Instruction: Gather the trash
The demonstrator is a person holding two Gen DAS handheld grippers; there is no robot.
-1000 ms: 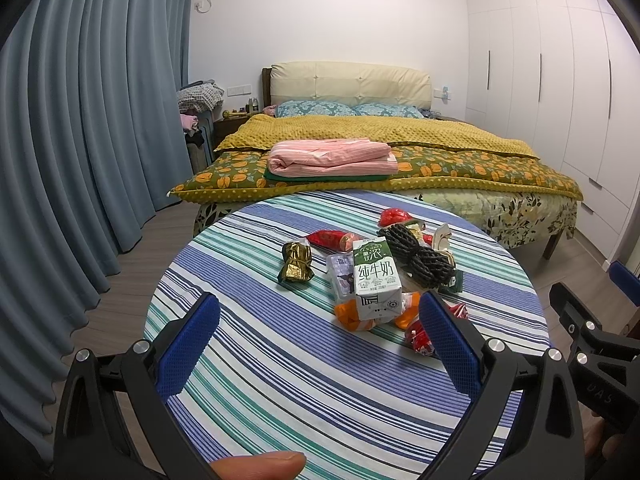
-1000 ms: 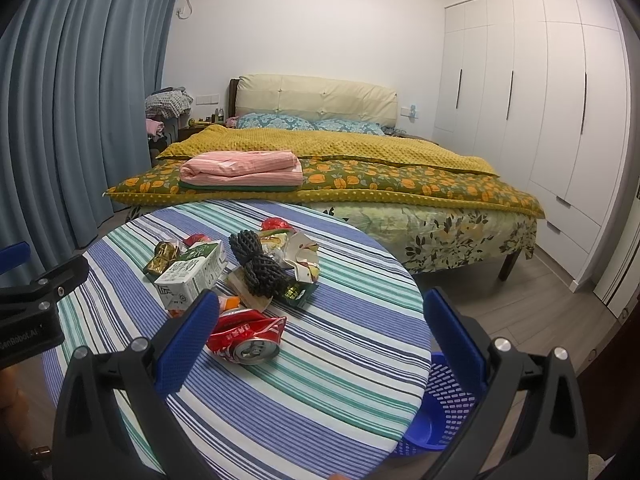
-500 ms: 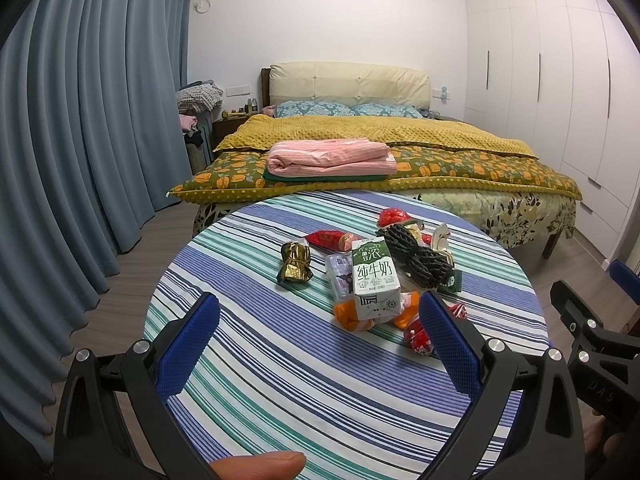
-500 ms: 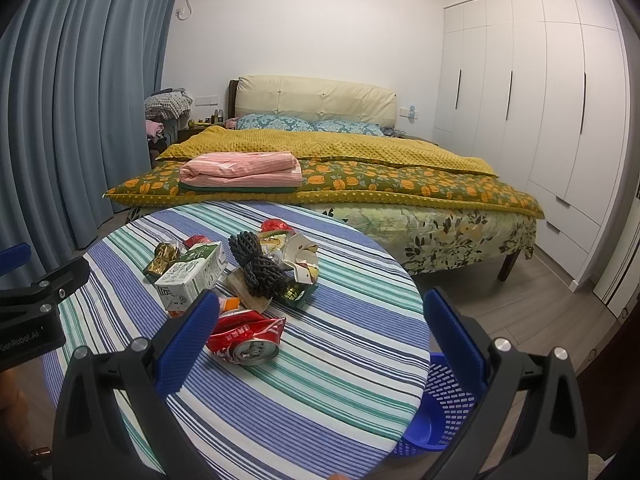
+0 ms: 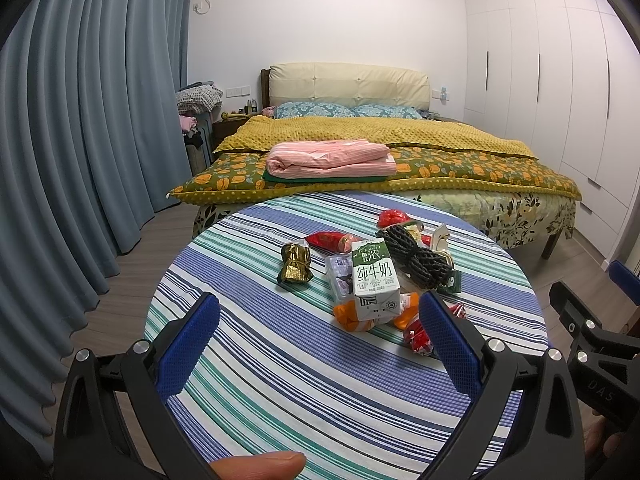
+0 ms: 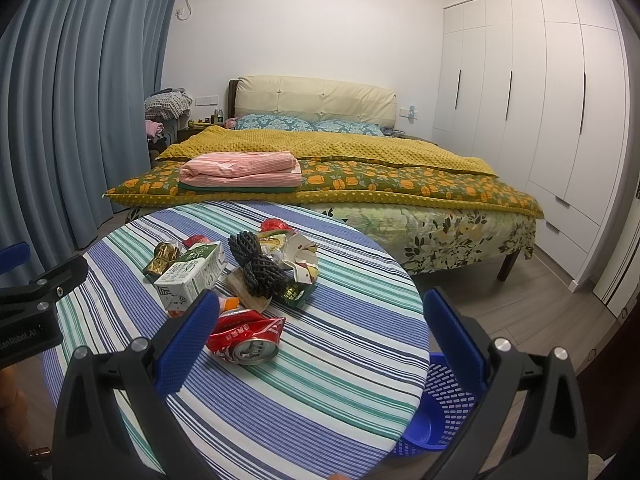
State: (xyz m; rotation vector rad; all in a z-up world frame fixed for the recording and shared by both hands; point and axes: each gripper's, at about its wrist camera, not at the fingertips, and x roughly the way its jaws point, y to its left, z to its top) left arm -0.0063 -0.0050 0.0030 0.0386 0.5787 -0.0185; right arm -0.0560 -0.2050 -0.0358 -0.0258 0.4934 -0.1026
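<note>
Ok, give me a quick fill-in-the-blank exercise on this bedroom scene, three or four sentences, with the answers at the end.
1. The crushed red can lies on the ____ tablecloth.
2. The milk carton lies on its ____.
3. The blue basket stands on the ____ beside the table.
4. Both the left hand-held gripper and the right hand-held gripper are ____ and hold nothing.

Missing words: striped; side; floor; open

You see a round striped table (image 5: 280, 380); on it lie a milk carton (image 5: 374, 286), crushed red can (image 6: 244, 336), gold wrapper (image 5: 295, 264), black netting (image 5: 416, 258).
</note>
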